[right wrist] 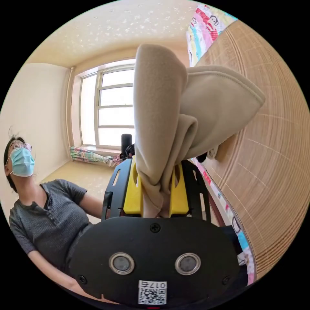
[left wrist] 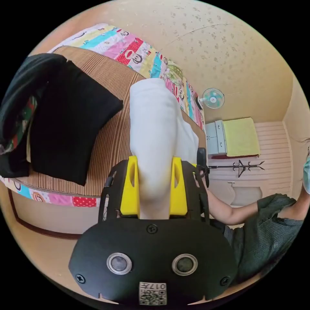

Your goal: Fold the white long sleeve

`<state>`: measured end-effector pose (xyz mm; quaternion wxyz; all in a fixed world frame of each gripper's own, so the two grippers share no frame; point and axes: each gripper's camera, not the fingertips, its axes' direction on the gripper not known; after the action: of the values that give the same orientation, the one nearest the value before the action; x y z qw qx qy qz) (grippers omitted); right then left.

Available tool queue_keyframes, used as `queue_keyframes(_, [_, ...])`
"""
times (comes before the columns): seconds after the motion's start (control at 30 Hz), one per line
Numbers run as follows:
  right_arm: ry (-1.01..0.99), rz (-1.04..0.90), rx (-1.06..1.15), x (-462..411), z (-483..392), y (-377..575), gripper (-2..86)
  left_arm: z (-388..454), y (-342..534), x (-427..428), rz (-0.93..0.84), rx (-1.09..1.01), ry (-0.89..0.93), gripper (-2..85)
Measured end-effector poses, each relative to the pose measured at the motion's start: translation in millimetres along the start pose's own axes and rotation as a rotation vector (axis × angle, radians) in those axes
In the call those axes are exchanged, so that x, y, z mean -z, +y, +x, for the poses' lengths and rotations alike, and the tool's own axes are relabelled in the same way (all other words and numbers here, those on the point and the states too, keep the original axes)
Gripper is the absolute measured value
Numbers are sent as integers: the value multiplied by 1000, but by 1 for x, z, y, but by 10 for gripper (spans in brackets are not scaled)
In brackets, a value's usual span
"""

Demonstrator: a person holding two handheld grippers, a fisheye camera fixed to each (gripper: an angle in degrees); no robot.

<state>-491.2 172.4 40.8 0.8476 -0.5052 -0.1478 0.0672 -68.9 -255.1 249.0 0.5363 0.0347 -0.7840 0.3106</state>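
The white long sleeve (left wrist: 155, 129) is a soft fleece garment held up off the striped mat (left wrist: 109, 142). In the left gripper view my left gripper (left wrist: 154, 185) has both yellow jaws pressed on a thick fold of it, and the cloth stretches away over the mat. In the right gripper view my right gripper (right wrist: 155, 190) is shut on another bunched part of the long sleeve (right wrist: 180, 113), which looks beige against the light. A folded flap of it hangs to the right above the mat (right wrist: 274, 161).
A black garment (left wrist: 71, 126) lies on the mat beside a dark pile with a patterned lining (left wrist: 19, 129). A colourful cartoon-print sheet (left wrist: 129, 48) lies under the mat. The person (right wrist: 42, 206) sits close by. A fan (left wrist: 213, 98), a cabinet (left wrist: 216, 137) and a window (right wrist: 109, 106) stand beyond.
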Motion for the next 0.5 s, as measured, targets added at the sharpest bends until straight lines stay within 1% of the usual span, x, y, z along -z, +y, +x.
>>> queue_keyframes(0.03, [24,37,-7,-38,-4,-25,139,-6,-5,18,16,-2,-39,158])
queue_keyframes(0.1, [84,79,-26,-88,2,-59,134,-36,-24,74,92,30,-259,166])
queue_keyframes(0.13, [161,47,-45,-117,12,-78,127,-45,-26,84,111,61,-330,166])
queue_keyframes(0.17, [210,10,-66,-129,19,-85,121,-61,-26,100,142,154,-455,167])
queue_keyframes(0.2, [325,-75,-126,-149,30,-92,110,-69,-22,110,158,193,-492,167])
queue_keyframes(0.23, [418,-125,-144,-157,32,-90,99,-70,-18,113,169,190,-486,165])
queue_keyframes(0.3, [478,-162,-89,-154,21,-72,85,-65,15,110,241,181,-484,153])
queue_keyframes(0.33, [501,-192,-79,-144,15,-55,74,-63,26,105,254,188,-492,149])
queue_keyframes(0.4, [497,-229,-105,-118,12,-22,54,-60,73,80,308,254,-494,138])
queue_keyframes(0.43, [486,-225,-138,-93,9,4,39,-60,87,72,327,271,-475,134])
queue_keyframes(0.5, [509,-165,-211,-46,2,46,24,-55,134,30,374,326,-332,110])
